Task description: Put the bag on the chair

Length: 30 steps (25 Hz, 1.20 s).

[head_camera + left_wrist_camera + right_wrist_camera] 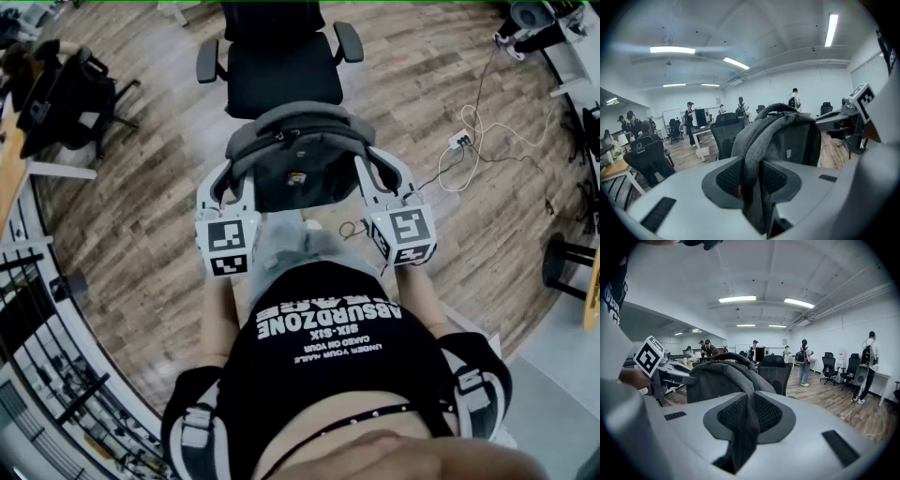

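A grey backpack (298,155) hangs in the air between my two grippers, just in front of the black office chair (281,67). My left gripper (232,184) is shut on the bag's left shoulder strap (752,164), pinched between its pads. My right gripper (375,178) is shut on the right shoulder strap (745,420) in the same way. In the left gripper view the bag (785,136) rises ahead of the jaws with the chair back (725,133) behind it. The right gripper view shows the bag (719,378) and the chair back (774,371) beyond it.
Wooden floor all round. A second black chair (66,98) stands at a desk on the left. A power strip with white cables (464,141) lies on the floor to the right. People stand at desks (696,123) further off in the room.
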Each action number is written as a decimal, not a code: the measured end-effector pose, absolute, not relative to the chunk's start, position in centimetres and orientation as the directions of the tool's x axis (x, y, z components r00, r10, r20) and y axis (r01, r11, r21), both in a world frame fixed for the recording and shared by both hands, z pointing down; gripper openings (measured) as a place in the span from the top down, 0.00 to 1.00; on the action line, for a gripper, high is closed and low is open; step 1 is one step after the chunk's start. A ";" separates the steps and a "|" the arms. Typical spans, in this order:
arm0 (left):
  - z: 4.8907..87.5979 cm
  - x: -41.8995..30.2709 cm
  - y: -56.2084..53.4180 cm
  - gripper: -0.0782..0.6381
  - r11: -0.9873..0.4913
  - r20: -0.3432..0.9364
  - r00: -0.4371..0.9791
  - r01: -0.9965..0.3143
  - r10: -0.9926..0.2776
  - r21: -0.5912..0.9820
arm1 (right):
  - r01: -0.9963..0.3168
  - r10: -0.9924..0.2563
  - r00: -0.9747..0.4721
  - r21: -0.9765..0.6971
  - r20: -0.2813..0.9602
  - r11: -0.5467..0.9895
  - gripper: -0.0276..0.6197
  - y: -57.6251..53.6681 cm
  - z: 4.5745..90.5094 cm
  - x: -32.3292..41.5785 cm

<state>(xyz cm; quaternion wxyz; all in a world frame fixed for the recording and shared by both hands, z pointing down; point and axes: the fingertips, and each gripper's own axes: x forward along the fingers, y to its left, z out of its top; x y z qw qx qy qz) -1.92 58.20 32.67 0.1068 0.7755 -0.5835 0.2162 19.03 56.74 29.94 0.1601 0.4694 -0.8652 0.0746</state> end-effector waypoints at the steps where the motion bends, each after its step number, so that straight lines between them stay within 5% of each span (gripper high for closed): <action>1: 32.7 -2.2 57.6 0.73 -0.296 0.459 0.225 -0.951 -0.860 -0.087 | -0.835 -0.787 -0.510 0.019 0.347 0.549 0.86 56.2 30.0 18.8; 30: 34.5 -13.6 36.8 0.73 -0.361 0.474 0.303 -0.932 -0.827 -0.033 | -0.842 -0.781 -0.474 0.048 0.407 0.537 0.86 36.2 30.9 7.2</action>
